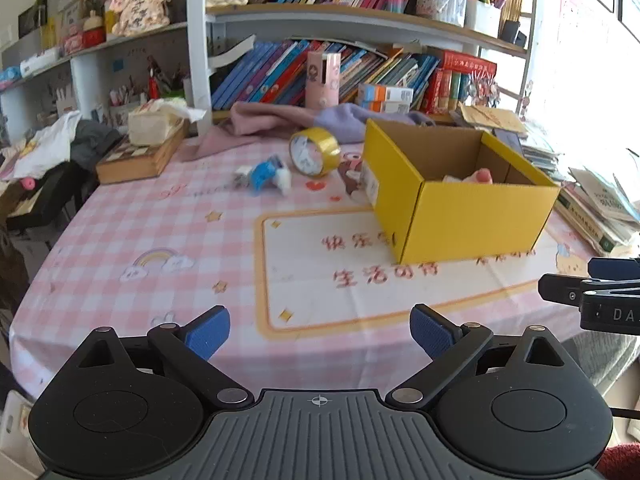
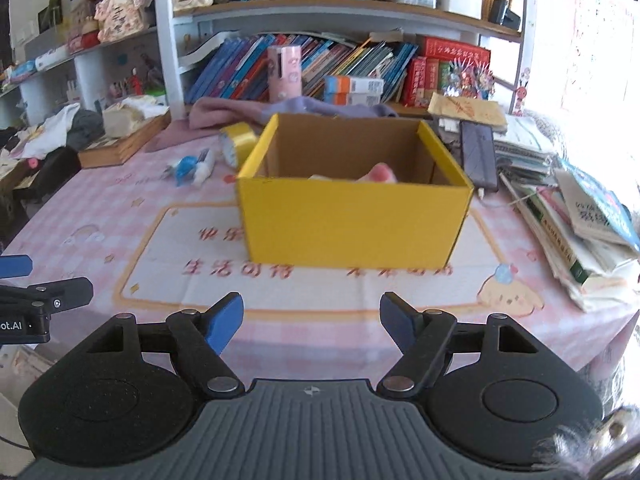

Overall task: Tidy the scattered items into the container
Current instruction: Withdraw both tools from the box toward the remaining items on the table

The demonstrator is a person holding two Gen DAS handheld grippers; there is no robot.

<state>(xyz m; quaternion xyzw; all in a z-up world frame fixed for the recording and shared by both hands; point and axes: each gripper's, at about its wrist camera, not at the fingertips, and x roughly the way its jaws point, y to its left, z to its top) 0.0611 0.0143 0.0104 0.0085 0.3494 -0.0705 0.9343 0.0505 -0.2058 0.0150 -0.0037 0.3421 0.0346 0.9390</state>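
Note:
A yellow cardboard box (image 1: 476,216) (image 2: 352,224) stands open on the pink checked tablecloth, with a pink and white item (image 1: 478,176) (image 2: 380,174) inside. To its left lie a roll of yellow tape (image 1: 314,150) (image 2: 238,142), a blue and white toy (image 1: 266,174) (image 2: 190,168) and a small brown figure (image 1: 352,172) against the box wall. My left gripper (image 1: 320,330) hangs open and empty over the table's near edge. My right gripper (image 2: 312,320) is open and empty in front of the box. Each gripper shows at the edge of the other's view.
Bookshelves (image 1: 360,20) rise behind the table. A pink and purple cloth (image 1: 280,120) and a pink cylinder (image 1: 323,80) sit at the back. A wooden box with tissues (image 1: 144,148) is at the left. Stacked books (image 2: 580,216) and a dark phone (image 2: 478,152) crowd the right side.

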